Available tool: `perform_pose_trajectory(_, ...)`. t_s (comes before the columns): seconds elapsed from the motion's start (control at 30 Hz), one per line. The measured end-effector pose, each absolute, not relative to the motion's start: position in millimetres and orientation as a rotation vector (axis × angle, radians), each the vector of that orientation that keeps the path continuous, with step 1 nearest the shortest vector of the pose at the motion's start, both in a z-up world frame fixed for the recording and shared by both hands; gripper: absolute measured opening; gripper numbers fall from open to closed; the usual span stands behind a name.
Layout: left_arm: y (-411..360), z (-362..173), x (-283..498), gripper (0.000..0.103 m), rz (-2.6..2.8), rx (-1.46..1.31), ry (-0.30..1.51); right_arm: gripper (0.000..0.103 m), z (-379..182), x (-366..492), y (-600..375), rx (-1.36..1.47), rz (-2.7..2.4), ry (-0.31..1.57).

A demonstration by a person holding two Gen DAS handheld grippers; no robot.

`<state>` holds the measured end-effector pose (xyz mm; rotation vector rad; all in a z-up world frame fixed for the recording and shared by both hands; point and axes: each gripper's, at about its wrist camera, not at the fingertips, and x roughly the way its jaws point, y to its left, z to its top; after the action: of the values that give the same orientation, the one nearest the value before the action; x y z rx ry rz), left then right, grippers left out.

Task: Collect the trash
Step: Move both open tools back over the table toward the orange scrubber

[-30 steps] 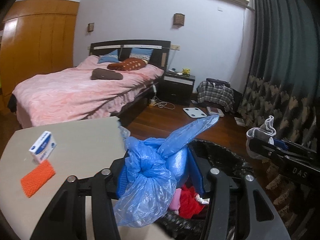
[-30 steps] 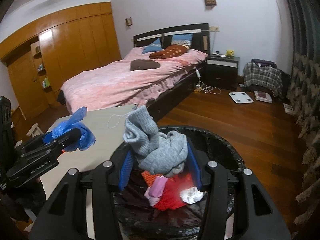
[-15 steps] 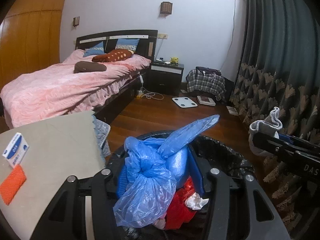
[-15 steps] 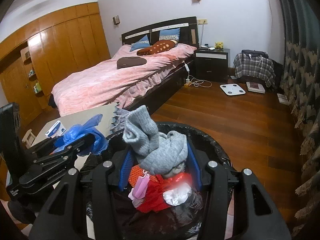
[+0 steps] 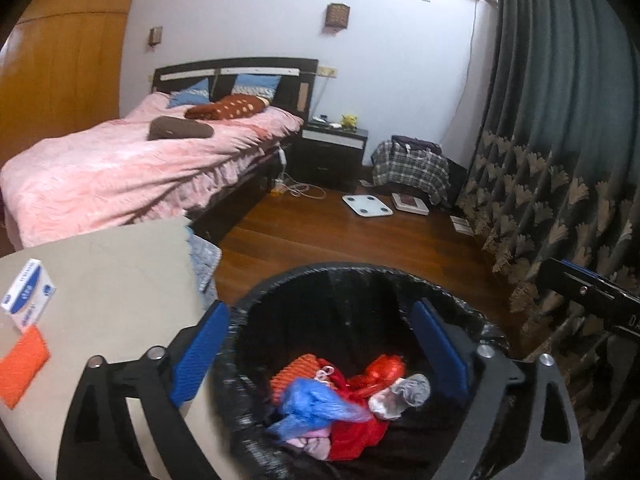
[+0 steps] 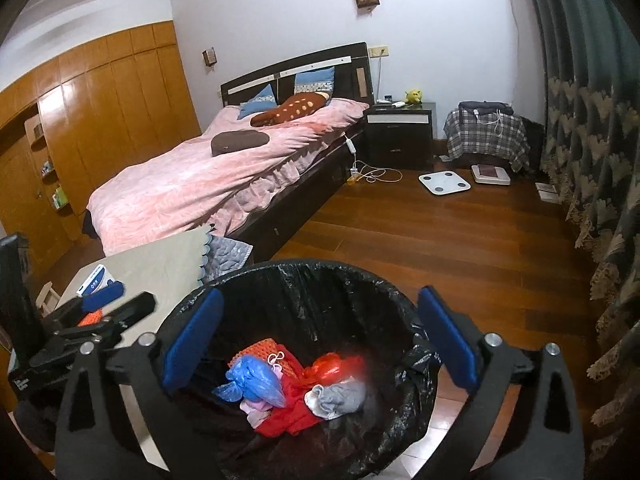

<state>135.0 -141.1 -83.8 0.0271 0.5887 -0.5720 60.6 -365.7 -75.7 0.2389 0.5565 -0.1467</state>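
A black-lined trash bin (image 5: 360, 276) fills the lower half of both wrist views. A crumpled blue plastic bag (image 5: 316, 404) and a grey sock (image 5: 412, 390) lie inside it on red and orange trash. My left gripper (image 5: 320, 344) hangs over the bin, its jaws opening wide with nothing between them. My right gripper (image 6: 318, 336) is above the same bin (image 6: 304, 268), jaws also opening and empty, with the blue bag (image 6: 254, 382) and the sock (image 6: 340, 398) below it. On the beige table (image 5: 120, 280) rest an orange mesh piece (image 5: 24, 364) and a white-and-blue box (image 5: 28, 296).
The table stands just left of the bin, with a grey quilted cloth (image 6: 228, 256) hanging off its edge. A pink bed (image 6: 224, 176) lies beyond it. A dark nightstand (image 6: 400, 132), a white scale (image 6: 444, 182) and a patterned curtain (image 6: 600, 160) border the wooden floor.
Both grippers opened wide. The blue bag left the left gripper and the grey sock left the right one; both now lie in the bin. Both views shifted closer over the bin.
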Motion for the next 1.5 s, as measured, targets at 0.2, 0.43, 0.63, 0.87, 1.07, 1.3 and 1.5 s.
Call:
perform_pose_trajectory(0.2, -91, -67, 128, 0.096, -0.49, 0.007, 0.552, 0.096, -67, 59, -345, 0.237, -0.118, 0.549)
perform_pose_trajectory(0.43, -20, -58, 120, 0.097, -0.348, 0.002, 0.518, 0.096, -64, 82, -287, 0.214, -0.021, 0.553)
perform_pose_trajectory(0.63, 39, -56, 118, 0.097, -0.225, -0.003, 0.507, 0.096, -61, 111, -232, 0.186, 0.072, 0.565)
perform_pose_trajectory(0.87, 105, -62, 121, 0.097, -0.096, -0.013, 0.505, 0.096, -62, 144, -173, 0.144, 0.159, 0.585)
perform_pose_trajectory(1.07, 148, -76, 126, 0.097, -0.012, -0.007, 0.522, 0.096, -74, 170, -121, 0.103, 0.228, 0.613)
perform_pose_trajectory(1.3, 187, -99, 132, 0.097, 0.056, -0.015, 0.556, 0.096, -94, 197, -64, 0.075, 0.3, 0.65)
perform_pose_trajectory(1.5, 224, -120, 137, 0.097, 0.123, -0.035, 0.587, 0.096, -116, 220, -15, 0.043, 0.356, 0.688)
